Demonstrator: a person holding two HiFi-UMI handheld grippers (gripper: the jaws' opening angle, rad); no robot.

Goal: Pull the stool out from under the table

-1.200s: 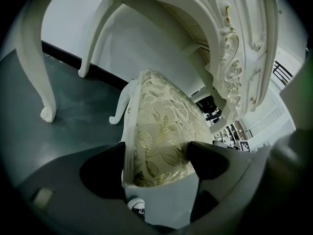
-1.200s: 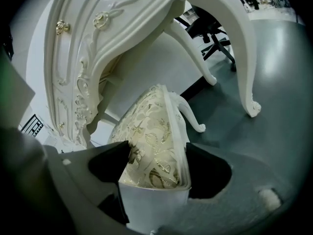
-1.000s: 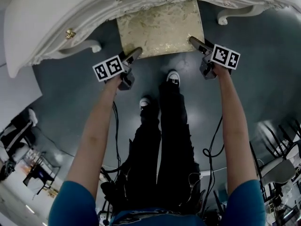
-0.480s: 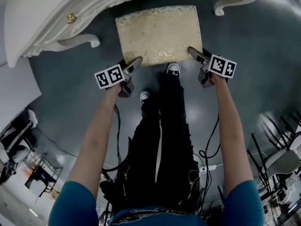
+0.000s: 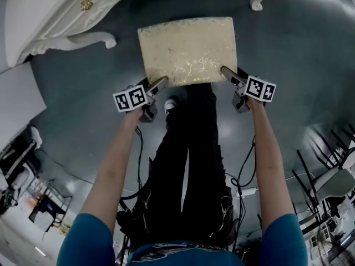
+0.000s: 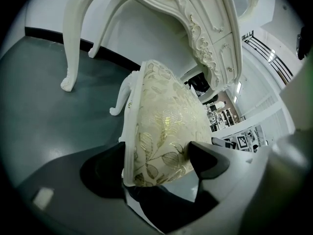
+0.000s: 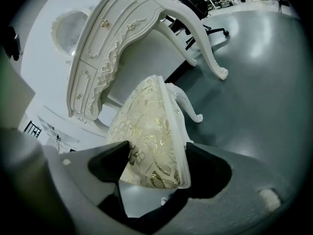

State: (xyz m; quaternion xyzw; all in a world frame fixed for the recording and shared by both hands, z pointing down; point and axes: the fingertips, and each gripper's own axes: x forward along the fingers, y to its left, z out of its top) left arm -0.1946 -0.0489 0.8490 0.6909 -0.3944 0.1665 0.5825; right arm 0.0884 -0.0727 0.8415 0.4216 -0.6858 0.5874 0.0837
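As the stool [image 5: 187, 51] stands clear of the table [image 5: 33, 13], its long axis runs parallel to the table's front. Left gripper [image 5: 159, 83] and right gripper [image 5: 226, 71] clamp its corners farthest from the table.

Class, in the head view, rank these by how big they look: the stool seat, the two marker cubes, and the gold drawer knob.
1. stool seat
2. left marker cube and right marker cube: they look alike, so I can't rank them
3. gold drawer knob: smallest, though farther from the camera
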